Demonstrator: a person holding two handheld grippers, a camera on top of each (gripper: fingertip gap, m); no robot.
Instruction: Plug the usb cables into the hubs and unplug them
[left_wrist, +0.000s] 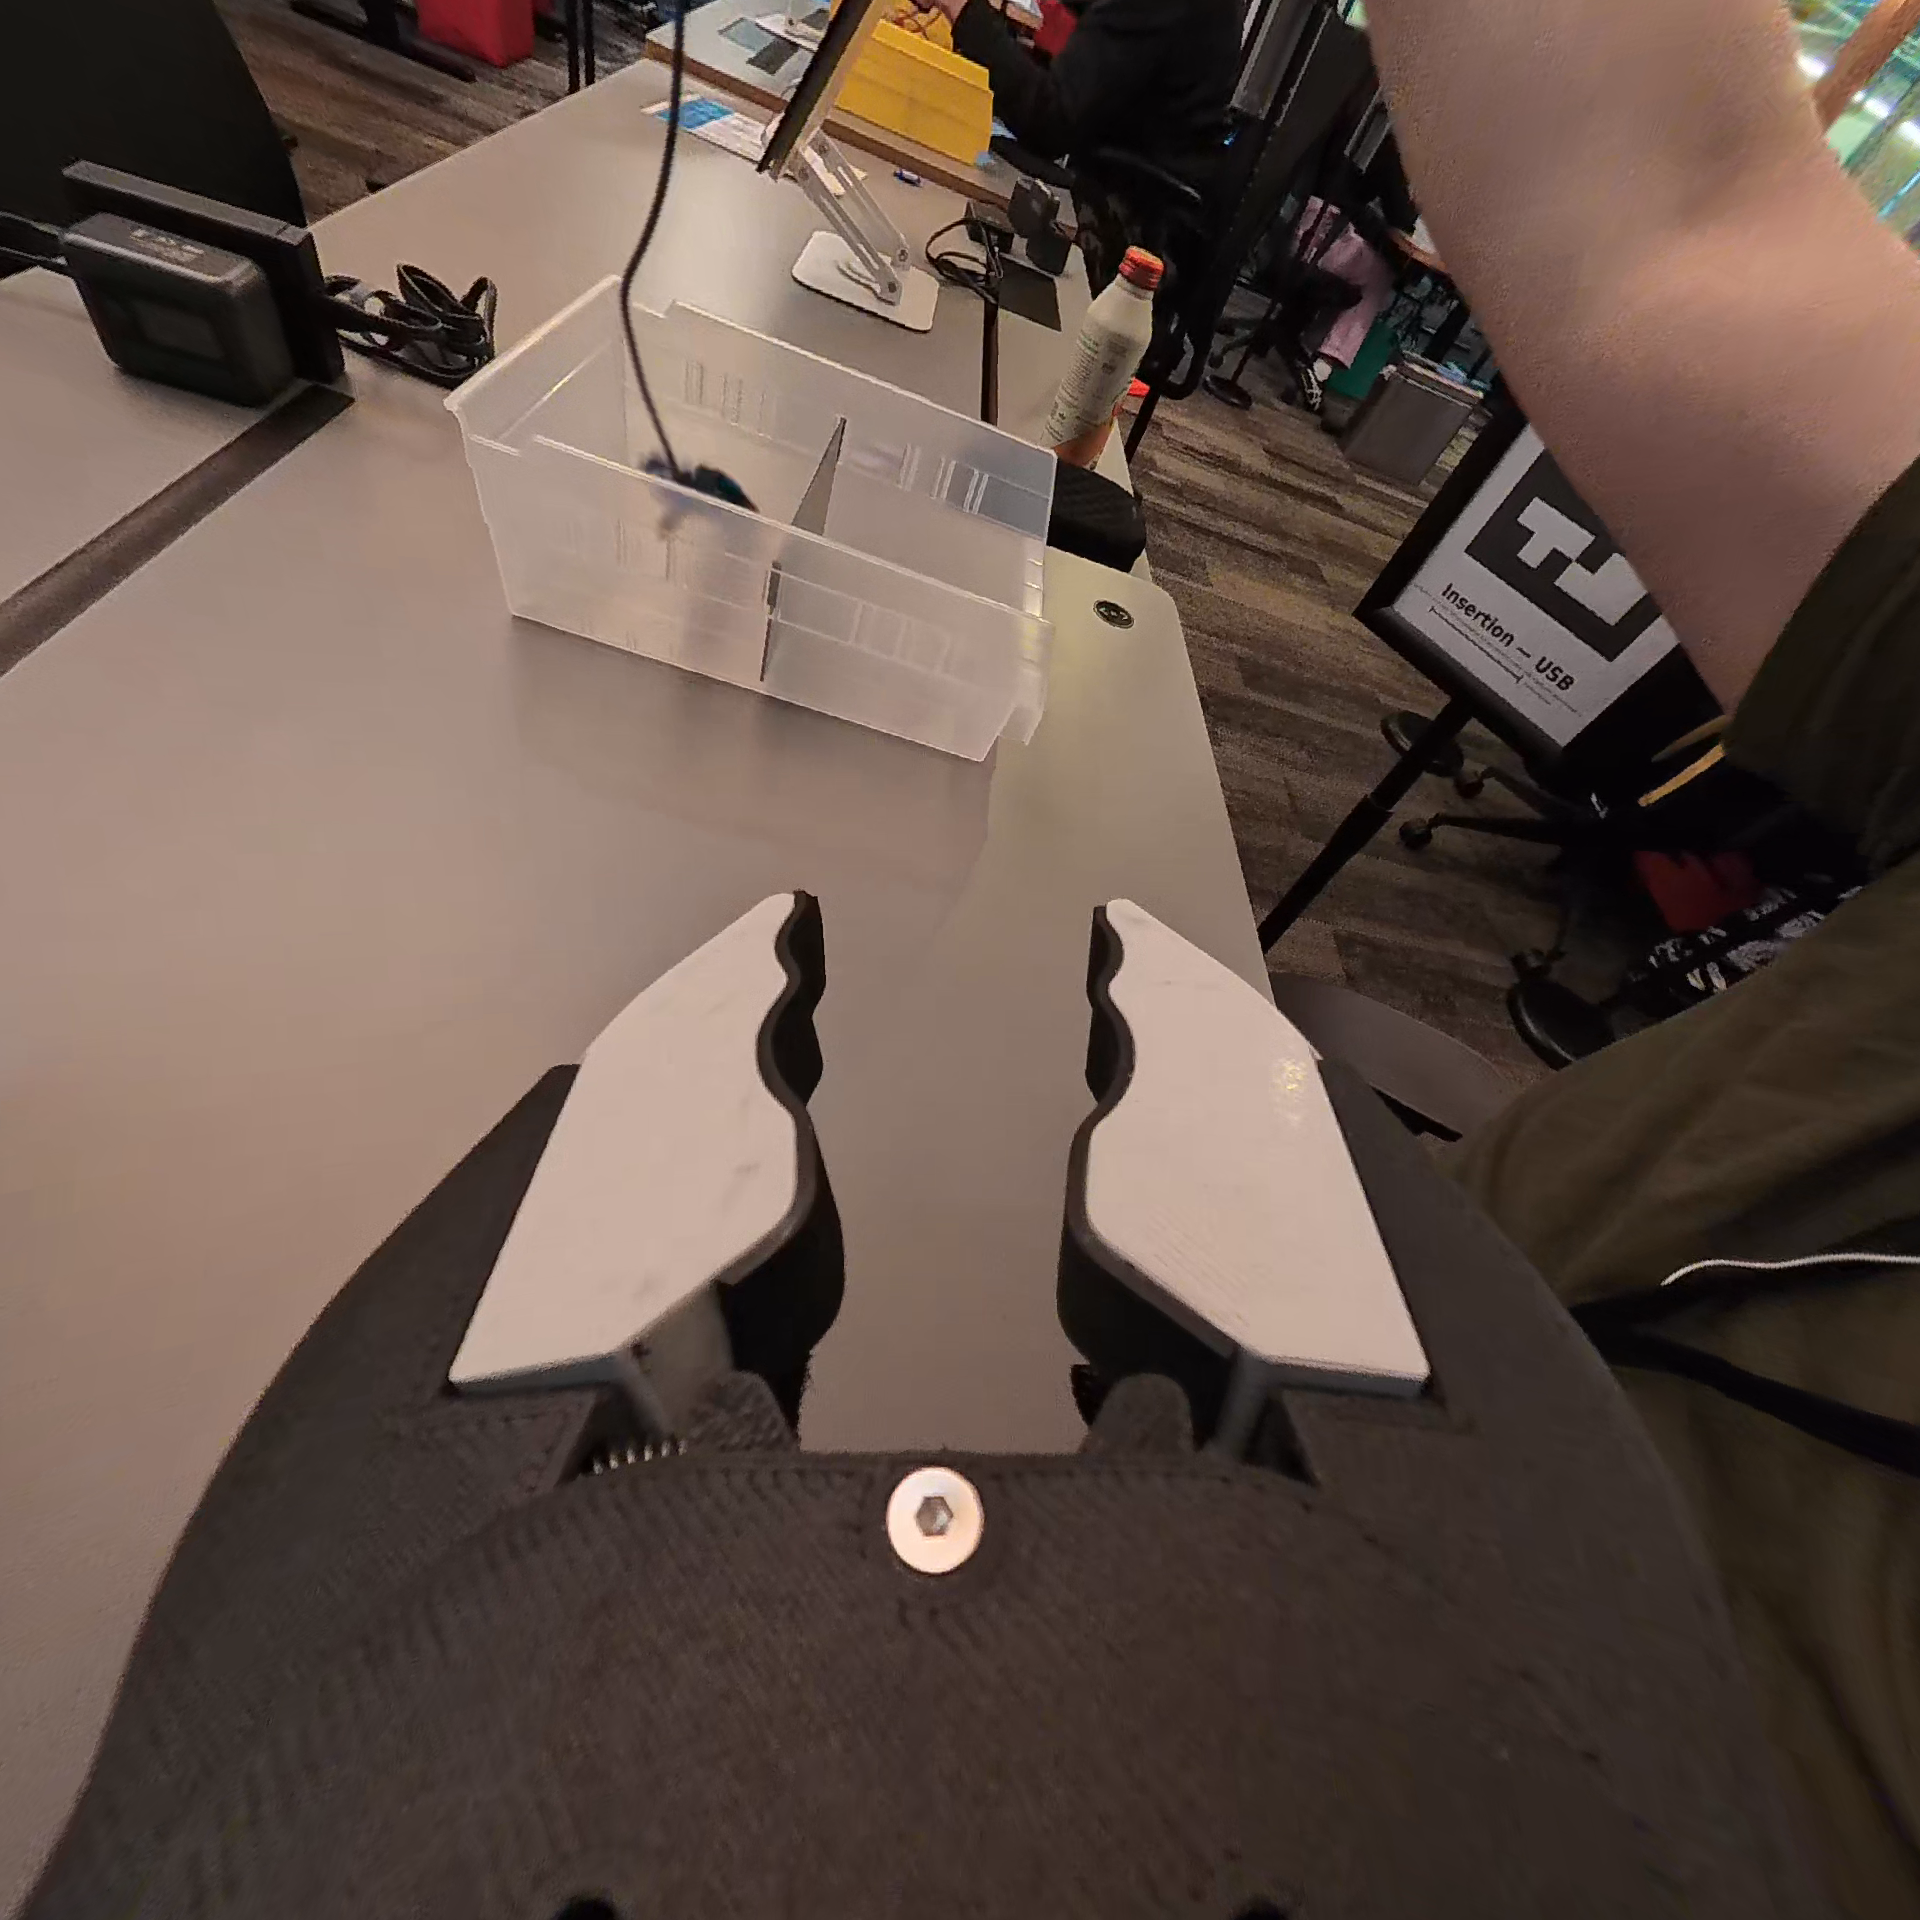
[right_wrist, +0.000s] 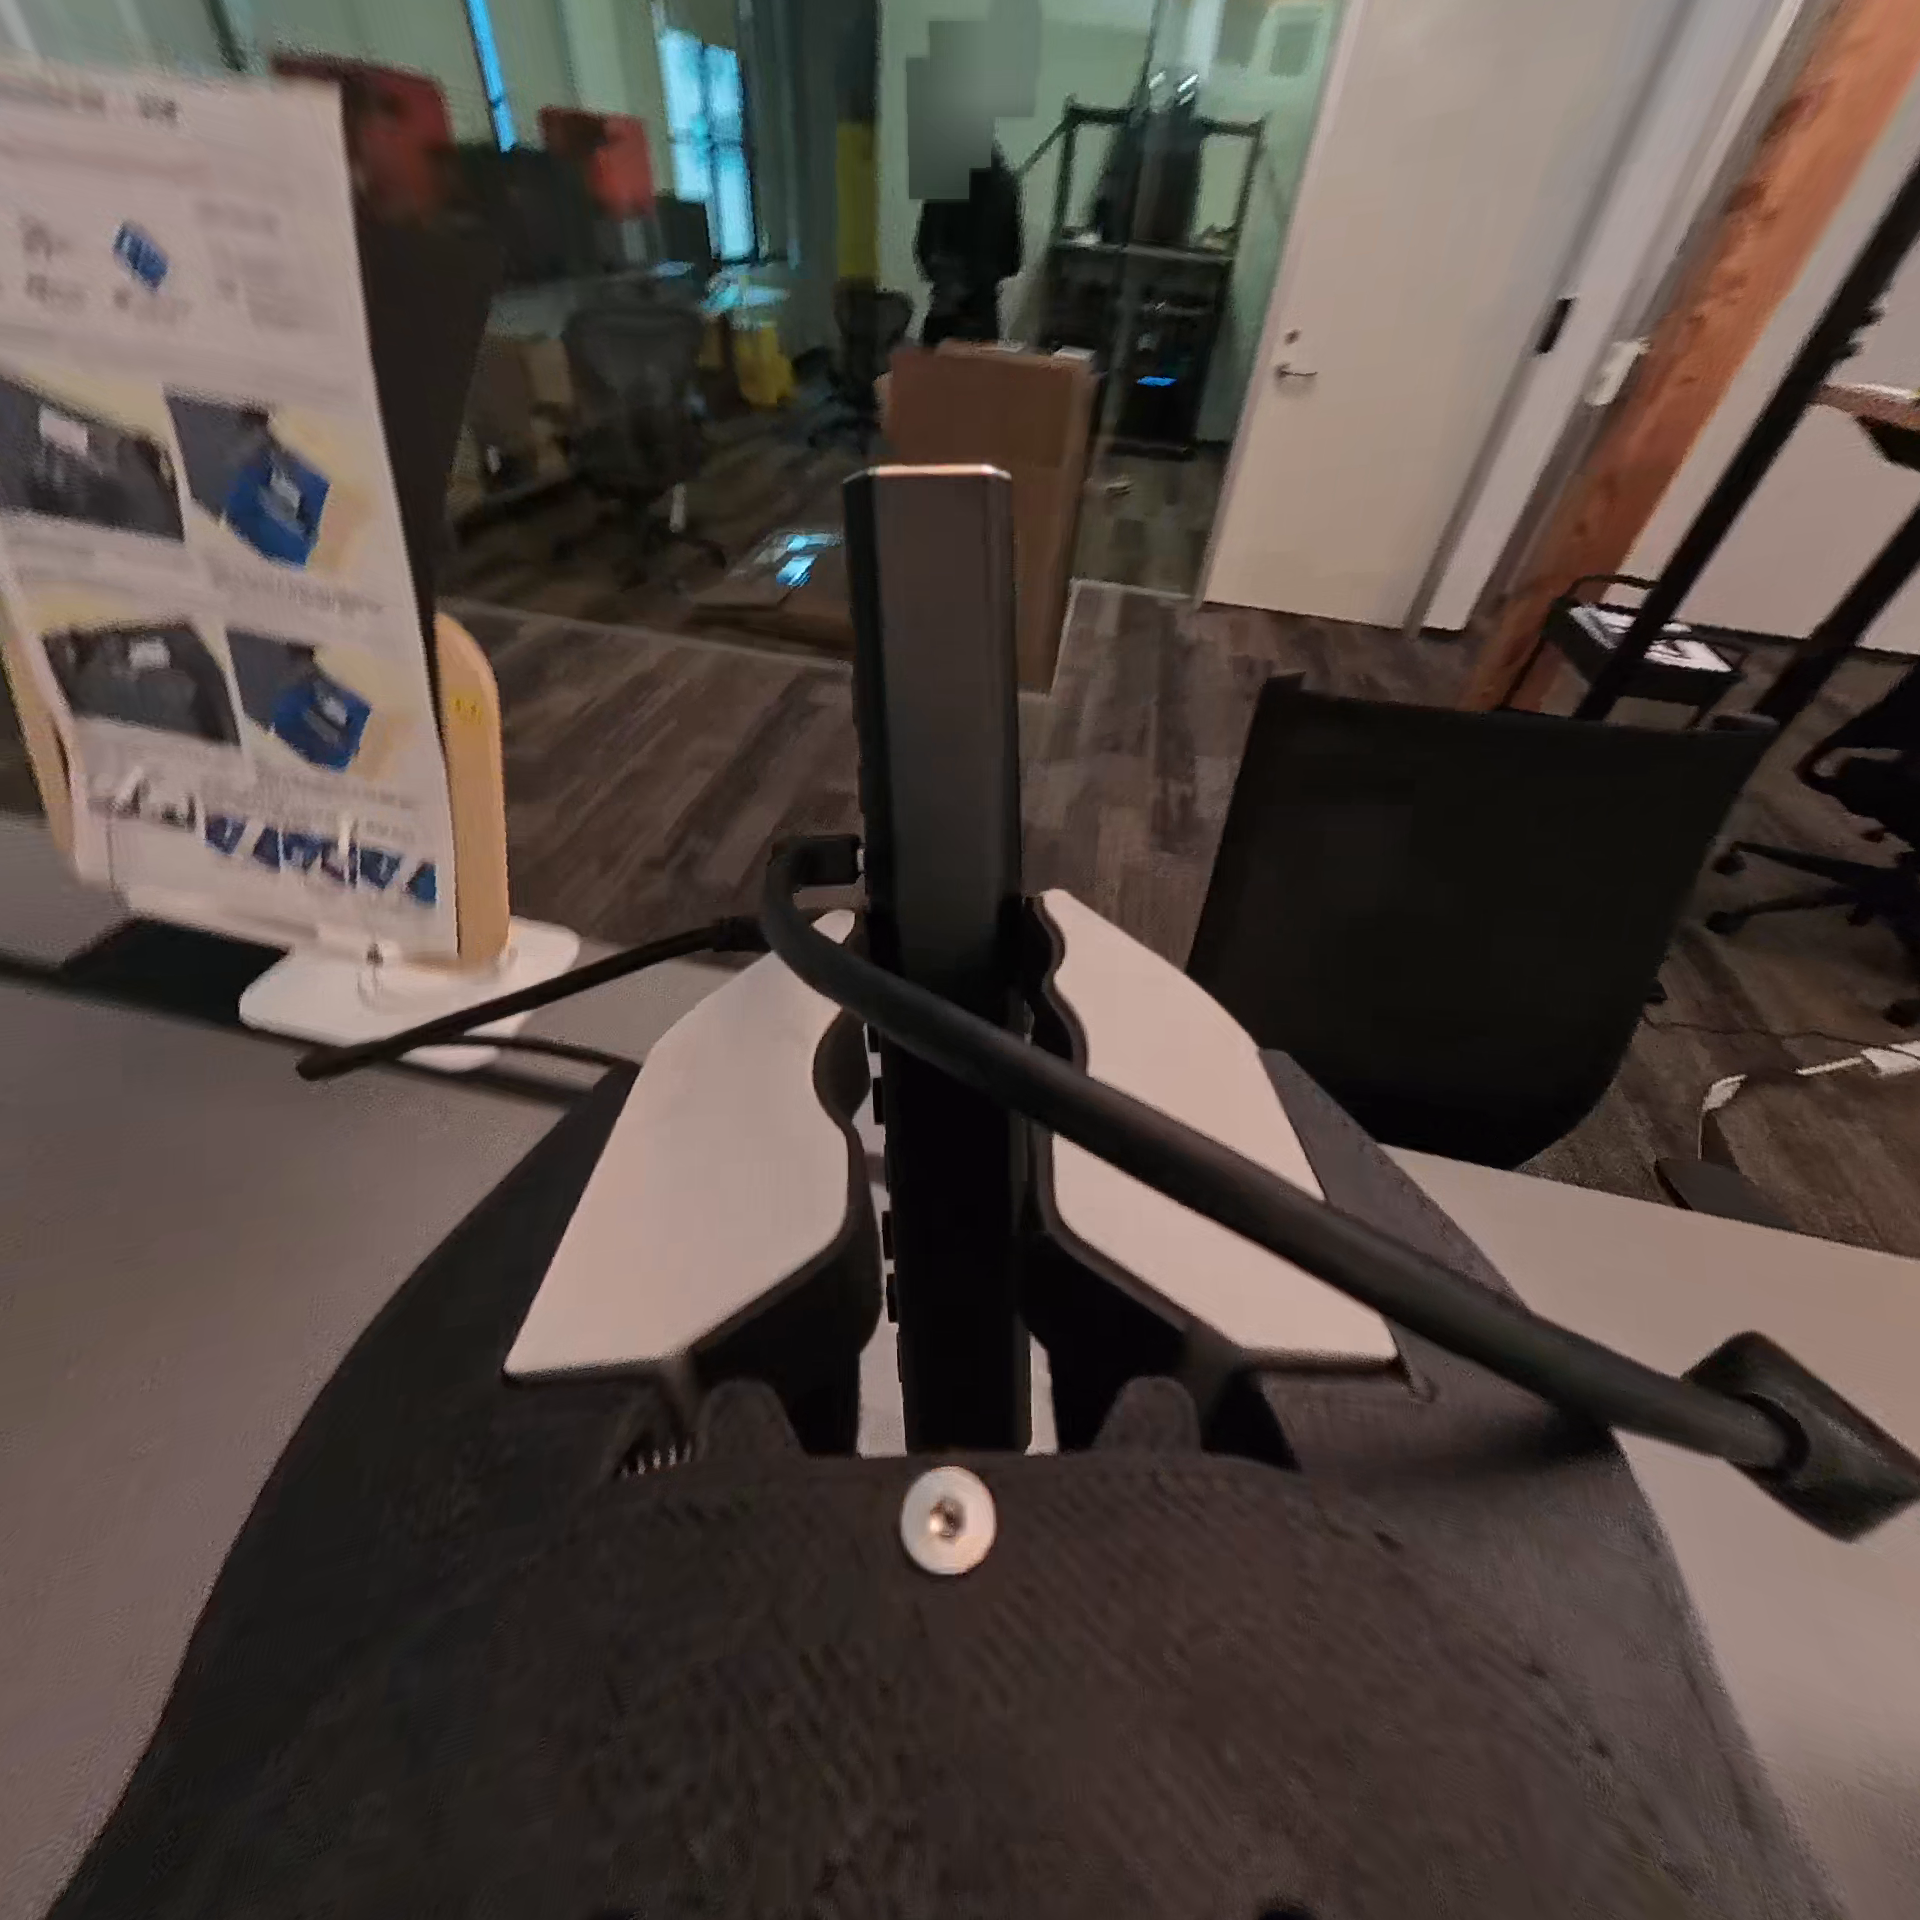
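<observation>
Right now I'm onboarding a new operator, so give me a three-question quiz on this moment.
1. True or false: the left gripper is shut on a cable.
2. What does the right gripper hold? A) a bottle B) a dark USB hub C) a clear bin
3. Fill in: the dangling black cable ends inside the ____ compartment of the clear bin, as the left wrist view shows it.

Key
1. False: its jaws stand apart over the bare grey table.
2. B: the hub stands upright between the fingers, with a black cable plugged into its side.
3. Left.
</observation>
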